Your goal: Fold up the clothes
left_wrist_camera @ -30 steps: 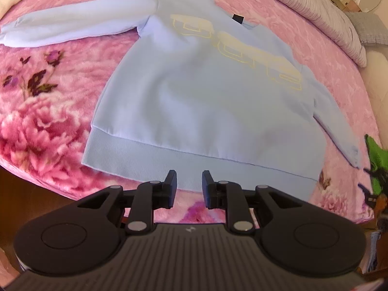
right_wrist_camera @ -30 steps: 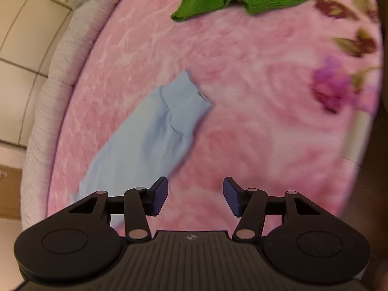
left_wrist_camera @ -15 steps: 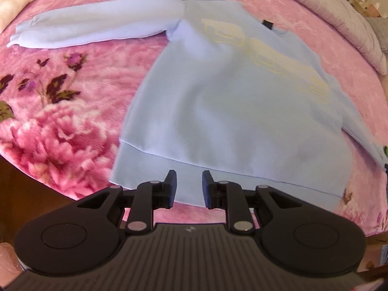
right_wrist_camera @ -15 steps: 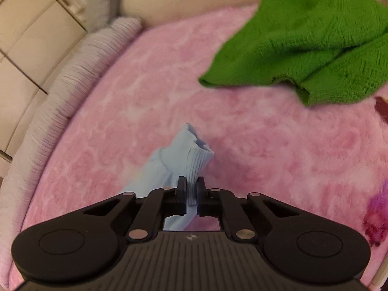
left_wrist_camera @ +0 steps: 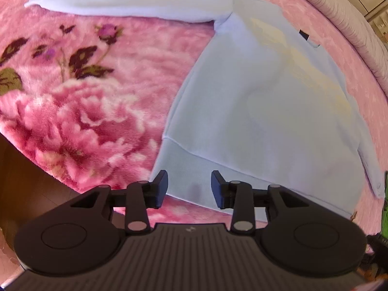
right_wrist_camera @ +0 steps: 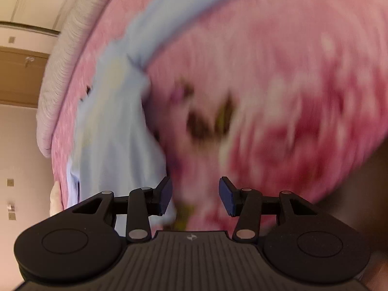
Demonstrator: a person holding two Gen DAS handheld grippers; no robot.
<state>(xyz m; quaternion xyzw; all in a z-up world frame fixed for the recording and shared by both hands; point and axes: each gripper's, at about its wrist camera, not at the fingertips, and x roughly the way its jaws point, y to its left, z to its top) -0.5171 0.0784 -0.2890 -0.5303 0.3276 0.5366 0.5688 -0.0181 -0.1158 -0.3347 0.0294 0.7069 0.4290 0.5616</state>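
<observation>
A light blue sweatshirt (left_wrist_camera: pixel 266 111) with a pale yellow print lies flat on the pink flowered blanket (left_wrist_camera: pixel 84 121). One sleeve (left_wrist_camera: pixel 133 2) stretches out to the left at the top. My left gripper (left_wrist_camera: pixel 189 189) hangs over the left end of the ribbed hem (left_wrist_camera: pixel 189 167). Its jaws are opening and the pads press on nothing. In the blurred right wrist view, the sweatshirt (right_wrist_camera: pixel 114 133) lies to the left. My right gripper (right_wrist_camera: pixel 195 195) is above the blanket (right_wrist_camera: pixel 291 97) beside it, jaws opening, with nothing between them.
A green knitted garment (left_wrist_camera: pixel 384 218) shows at the right edge of the left wrist view. A grey ribbed bolster (left_wrist_camera: pixel 351 24) runs along the bed's far side. The bed's edge drops to a dark floor (left_wrist_camera: pixel 24 181) at the lower left.
My left gripper came closer to the hem's left end and its jaws widened. My right gripper shut on the sleeve cuff, then let it go and swung fast across the blanket.
</observation>
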